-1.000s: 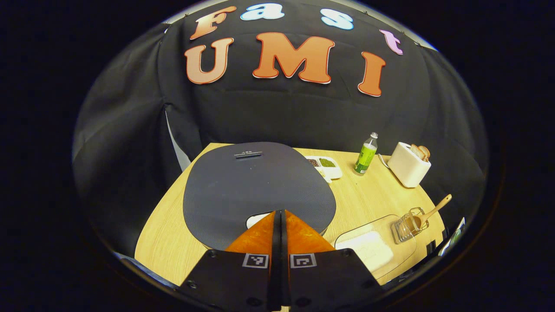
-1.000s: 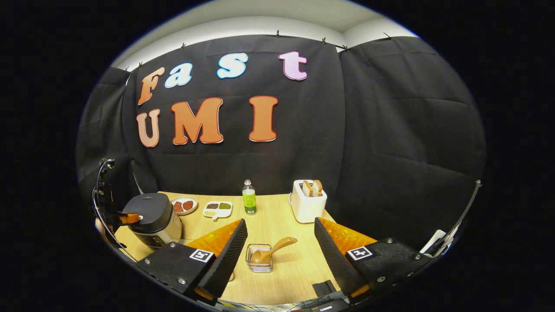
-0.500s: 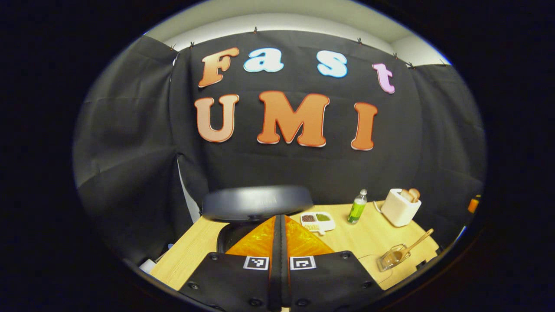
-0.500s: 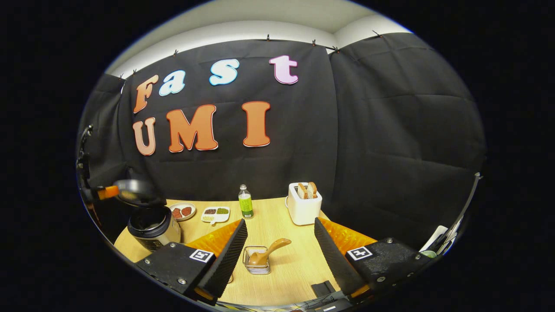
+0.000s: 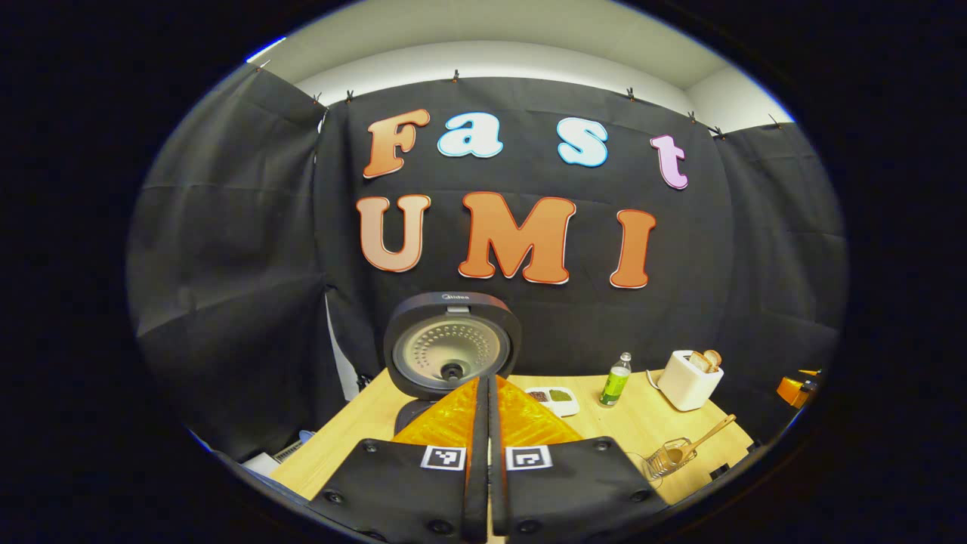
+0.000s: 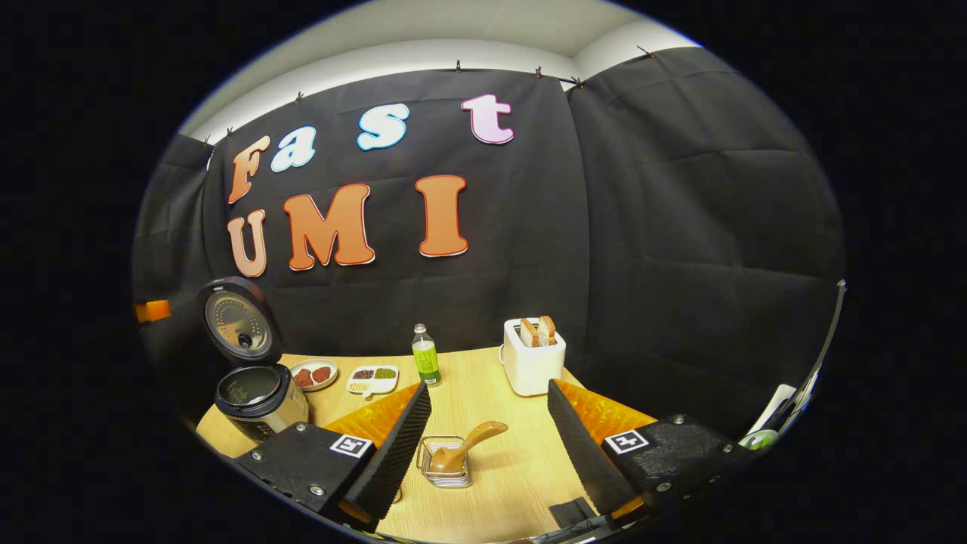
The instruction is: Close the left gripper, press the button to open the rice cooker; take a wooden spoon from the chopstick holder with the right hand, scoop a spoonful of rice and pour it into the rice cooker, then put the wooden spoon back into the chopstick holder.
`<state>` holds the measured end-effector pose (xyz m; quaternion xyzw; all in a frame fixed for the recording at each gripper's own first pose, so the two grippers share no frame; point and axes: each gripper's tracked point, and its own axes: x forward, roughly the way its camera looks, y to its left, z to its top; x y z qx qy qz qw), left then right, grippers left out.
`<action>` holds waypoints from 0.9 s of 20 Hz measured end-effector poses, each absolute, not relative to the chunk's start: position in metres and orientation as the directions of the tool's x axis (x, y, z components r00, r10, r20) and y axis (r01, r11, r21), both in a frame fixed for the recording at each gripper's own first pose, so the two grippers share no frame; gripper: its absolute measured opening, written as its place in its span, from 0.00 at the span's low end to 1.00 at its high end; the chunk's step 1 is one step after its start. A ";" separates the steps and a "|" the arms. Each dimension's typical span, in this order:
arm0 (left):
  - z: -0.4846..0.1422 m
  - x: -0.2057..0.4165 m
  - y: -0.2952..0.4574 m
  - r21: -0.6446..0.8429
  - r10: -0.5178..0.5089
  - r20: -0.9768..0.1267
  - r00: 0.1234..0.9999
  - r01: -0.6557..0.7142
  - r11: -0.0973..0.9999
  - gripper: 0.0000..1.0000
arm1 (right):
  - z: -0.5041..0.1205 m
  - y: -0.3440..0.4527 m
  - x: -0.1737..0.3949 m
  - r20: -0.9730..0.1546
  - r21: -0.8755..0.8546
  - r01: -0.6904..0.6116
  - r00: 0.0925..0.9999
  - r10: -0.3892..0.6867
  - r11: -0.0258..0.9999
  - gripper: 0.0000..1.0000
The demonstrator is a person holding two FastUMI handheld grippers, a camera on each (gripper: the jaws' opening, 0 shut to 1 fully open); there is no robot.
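Faintly, small writing shows on the raised lid of the rice cooker (image 5: 452,346), too small to read. Left gripper (image 5: 485,393) is pressed together, holding nothing. Right gripper (image 6: 489,404) gapes wide and empty above the wooden spoon (image 6: 468,446) in its chopstick holder (image 6: 444,462) on the desk (image 6: 521,468).

Left gripper view faces wall from close behind cooker (image 5: 452,346); right gripper view farther back, over holder (image 6: 446,462). Both share table (image 6: 498,483), toaster (image 6: 532,355).
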<state>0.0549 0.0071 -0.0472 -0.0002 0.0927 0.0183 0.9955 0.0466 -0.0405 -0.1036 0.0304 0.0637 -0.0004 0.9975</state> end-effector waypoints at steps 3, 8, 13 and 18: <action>-0.030 0.038 0.021 0.018 0.089 -0.131 0.987 -0.088 0.996 0.35 | -0.146 -0.042 0.073 -0.190 0.103 0.011 0.982 0.009 0.995 0.96; -0.021 0.007 0.030 -0.026 0.122 -0.134 0.983 -0.127 0.992 0.54 | -0.201 -0.041 0.107 -0.284 0.241 0.045 0.958 0.026 0.969 0.96; -0.013 -0.016 0.061 0.007 0.233 -0.112 0.966 -0.233 0.972 1.00 | -0.246 -0.034 0.127 -0.379 0.399 0.098 0.923 0.066 0.912 0.93; -0.024 -0.024 0.078 0.032 0.281 -0.149 0.948 -0.279 0.960 1.00 | -0.269 -0.017 0.137 -0.444 0.558 0.153 0.885 0.138 0.816 0.66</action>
